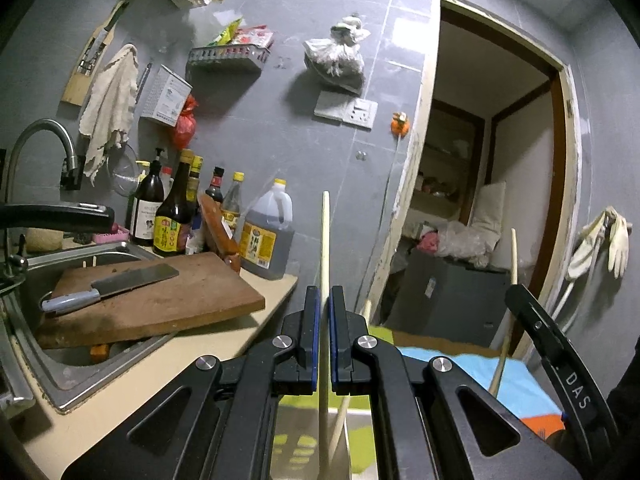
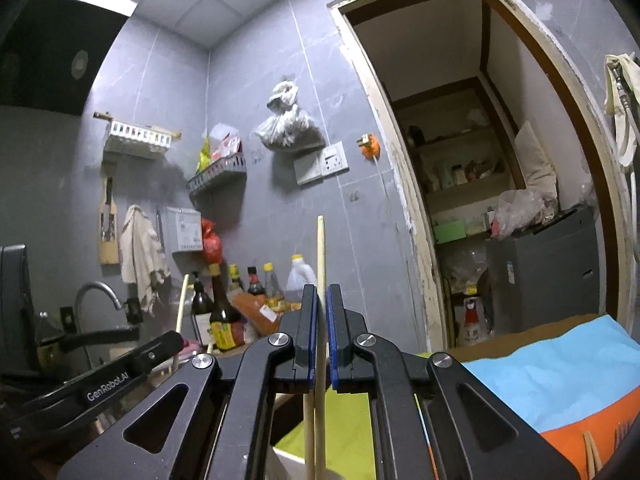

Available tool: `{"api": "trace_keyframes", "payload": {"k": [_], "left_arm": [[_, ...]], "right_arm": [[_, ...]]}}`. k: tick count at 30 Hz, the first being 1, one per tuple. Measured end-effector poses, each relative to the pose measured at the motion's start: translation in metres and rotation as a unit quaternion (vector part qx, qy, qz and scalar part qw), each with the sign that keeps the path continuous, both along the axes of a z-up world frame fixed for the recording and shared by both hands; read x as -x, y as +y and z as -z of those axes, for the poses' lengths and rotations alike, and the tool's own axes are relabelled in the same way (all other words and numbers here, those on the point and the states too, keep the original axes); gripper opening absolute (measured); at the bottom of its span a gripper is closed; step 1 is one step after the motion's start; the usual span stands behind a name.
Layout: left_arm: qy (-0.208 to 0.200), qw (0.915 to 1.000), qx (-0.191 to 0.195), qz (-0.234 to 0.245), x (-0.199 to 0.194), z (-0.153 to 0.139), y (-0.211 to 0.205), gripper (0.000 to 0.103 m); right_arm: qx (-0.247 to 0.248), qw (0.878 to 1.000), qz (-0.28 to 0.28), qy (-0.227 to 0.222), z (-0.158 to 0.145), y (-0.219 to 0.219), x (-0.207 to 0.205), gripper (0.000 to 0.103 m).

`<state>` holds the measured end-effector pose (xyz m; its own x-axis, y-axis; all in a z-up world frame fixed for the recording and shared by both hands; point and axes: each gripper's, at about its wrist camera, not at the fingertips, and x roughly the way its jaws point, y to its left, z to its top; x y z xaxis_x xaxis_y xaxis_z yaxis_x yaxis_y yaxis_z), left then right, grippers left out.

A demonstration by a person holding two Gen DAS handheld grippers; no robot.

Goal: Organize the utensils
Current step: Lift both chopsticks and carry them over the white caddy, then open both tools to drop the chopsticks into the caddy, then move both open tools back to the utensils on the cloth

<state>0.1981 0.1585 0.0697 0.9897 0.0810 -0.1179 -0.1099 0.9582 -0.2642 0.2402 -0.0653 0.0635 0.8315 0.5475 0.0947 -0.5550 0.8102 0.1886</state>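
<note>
Dim cool light, wall glare, soft shadows, fisheye-warped dark edges

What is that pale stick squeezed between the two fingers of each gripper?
A chopstick: one chopstick in the left gripper, another chopstick in the right gripper, each shown by its own wrist view.

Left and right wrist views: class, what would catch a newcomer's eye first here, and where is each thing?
In each view a pale chopstick stands upright, pinched between blue-padded fingers: one in the left gripper, one in the right gripper. At the left of the left view, a cleaver lies on a wooden cutting board resting across the sink. Dark sauce bottles line the grey wall behind.
</note>
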Motion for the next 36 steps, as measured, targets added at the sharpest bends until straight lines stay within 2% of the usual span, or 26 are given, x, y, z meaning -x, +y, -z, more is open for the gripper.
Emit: {"api": "trace_keyframes", "payload": {"k": [14,21,24,26,30,33,35,36], "left_arm": [[0.044,0.9986,-0.002,0.03,0.012,0.01,-0.004,0.003],[0.056,0.9976,-0.001,0.04,0.017,0.008,-0.006,0.003],[0.059,0.9973,-0.004,0.044,0.021,0.006,-0.009,0.003],[0.061,0.997,-0.007,0.047,0.024,0.003,-0.013,0.003],[0.061,0.9968,-0.013,0.05,0.028,-0.002,-0.021,0.004],[0.059,0.9965,-0.014,0.058,0.031,-0.005,-0.029,0.016],[0.053,0.9964,-0.012,0.065,0.035,-0.007,-0.035,0.029],[0.051,0.9964,-0.012,0.067,0.036,-0.008,-0.038,0.03]], "right_arm": [[0.049,0.997,-0.031,0.041,0.006,-0.005,0.014,0.004],[0.057,0.996,-0.034,0.059,0.009,-0.009,0.017,0.005],[0.061,0.996,-0.032,0.062,0.007,-0.013,0.02,0.012],[0.061,0.996,-0.031,0.061,0.005,-0.019,0.023,0.024],[0.061,0.996,-0.022,0.061,-0.002,-0.036,0.027,0.026],[0.062,0.996,-0.01,0.058,-0.008,-0.051,0.032,0.036],[0.062,0.997,-0.003,0.054,-0.012,-0.065,0.037,0.044],[0.064,0.997,0.002,0.053,-0.014,-0.07,0.038,0.046]]}}
